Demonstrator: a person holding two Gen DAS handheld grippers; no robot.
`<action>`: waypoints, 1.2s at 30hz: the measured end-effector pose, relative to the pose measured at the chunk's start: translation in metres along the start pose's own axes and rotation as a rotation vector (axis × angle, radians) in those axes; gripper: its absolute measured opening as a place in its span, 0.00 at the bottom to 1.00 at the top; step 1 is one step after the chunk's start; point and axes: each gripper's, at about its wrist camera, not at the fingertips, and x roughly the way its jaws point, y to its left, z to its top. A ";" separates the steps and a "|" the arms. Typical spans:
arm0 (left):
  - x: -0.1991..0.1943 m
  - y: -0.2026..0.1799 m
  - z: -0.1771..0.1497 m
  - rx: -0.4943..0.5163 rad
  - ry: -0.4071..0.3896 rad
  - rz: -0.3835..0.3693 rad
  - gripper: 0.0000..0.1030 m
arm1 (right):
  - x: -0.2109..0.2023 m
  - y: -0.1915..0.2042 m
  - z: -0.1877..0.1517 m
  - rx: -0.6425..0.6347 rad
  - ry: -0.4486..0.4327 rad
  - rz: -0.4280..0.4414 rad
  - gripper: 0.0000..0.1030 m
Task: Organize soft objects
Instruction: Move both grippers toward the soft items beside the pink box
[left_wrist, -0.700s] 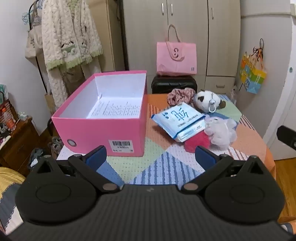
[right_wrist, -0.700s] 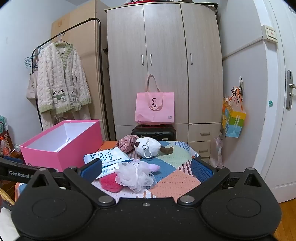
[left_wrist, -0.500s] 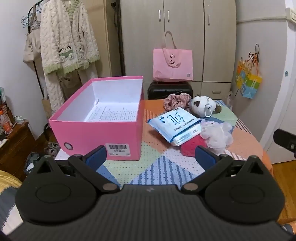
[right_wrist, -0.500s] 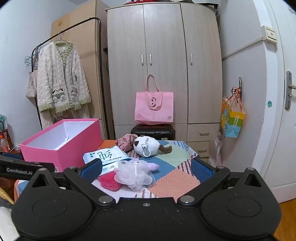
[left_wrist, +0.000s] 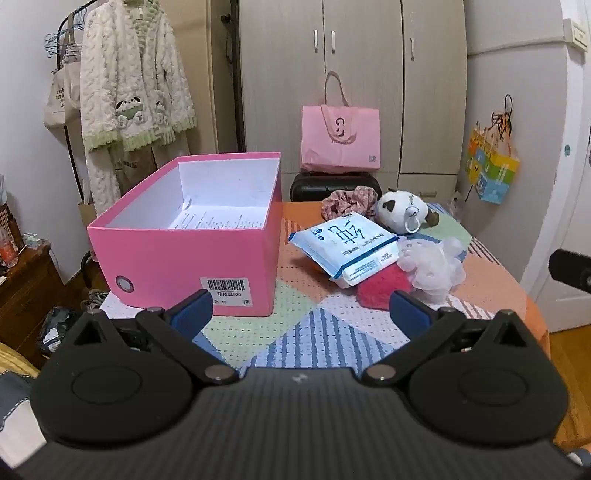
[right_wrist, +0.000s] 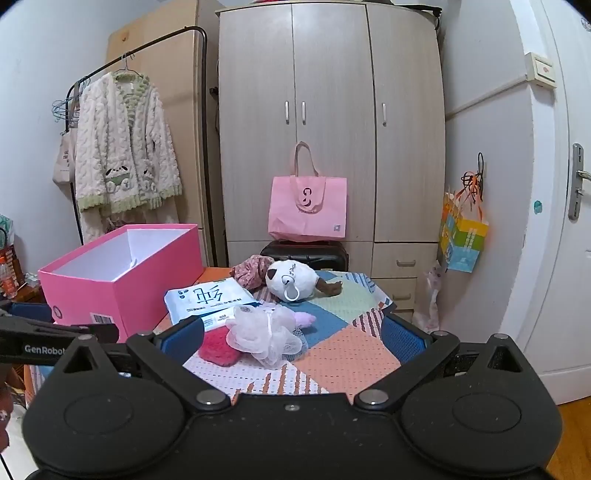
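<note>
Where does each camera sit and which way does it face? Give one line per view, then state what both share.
Left wrist: on the left gripper, angled down at the open pink cardboard box; its own open blue-padded fingers show.
Right wrist: on the right gripper, facing the pale wooden wardrobe across the patchwork tablecloth; its open fingers and the left gripper show.
Shared: box, white mesh bath pouf, panda plush.
</note>
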 end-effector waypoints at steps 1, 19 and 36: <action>0.001 0.001 -0.001 -0.003 0.001 0.001 1.00 | 0.000 0.000 0.001 0.001 0.000 0.000 1.00; -0.002 0.000 -0.003 -0.017 -0.033 0.018 1.00 | 0.002 0.001 -0.004 -0.002 0.012 0.001 1.00; -0.014 -0.001 -0.002 -0.029 -0.075 -0.003 1.00 | 0.000 0.001 -0.006 -0.004 0.000 -0.006 1.00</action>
